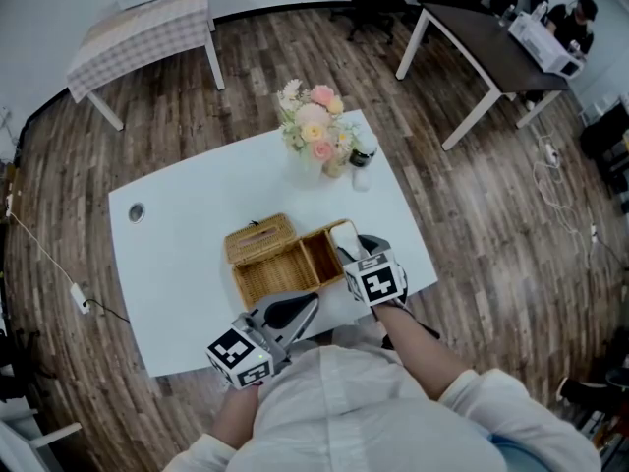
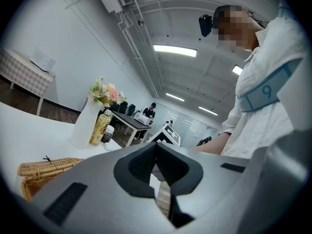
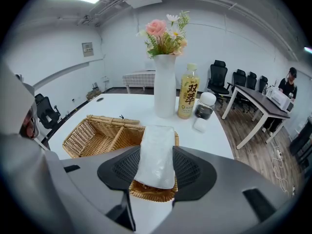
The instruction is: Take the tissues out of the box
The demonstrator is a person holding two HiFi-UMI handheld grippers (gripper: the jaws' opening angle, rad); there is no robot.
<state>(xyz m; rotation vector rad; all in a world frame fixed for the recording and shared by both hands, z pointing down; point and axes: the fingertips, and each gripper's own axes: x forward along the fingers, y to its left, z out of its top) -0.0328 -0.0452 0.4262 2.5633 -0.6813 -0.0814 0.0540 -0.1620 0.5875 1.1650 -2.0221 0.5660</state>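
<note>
the tissue pack (image 3: 158, 135) sits right between the jaws of my right gripper (image 3: 156, 155), and that's what the lift hinges on. its long axis runs straight ahead along the jaws toward the flower vase (image 3: 165, 84), so the pads press on its two long sides across the narrow width. the jaws stand wide, filled by the pack. it hangs over the right-hand compartment of the wicker box (image 3: 92, 130), whose lid lies folded open on the far left side. i can't tell whether the pack's near end has cleared the rim. i judge the way out is up and back toward me, away from the basket wall.

the right gripper tilts steeply down over the box's right end. my left gripper (image 2: 157, 147) is held level, low by my body at the counter (image 3: 126, 106) edge, pointing across toward the right. its jaws are closed together with nothing in them, so the right hand is plainly the nearer one.
</note>
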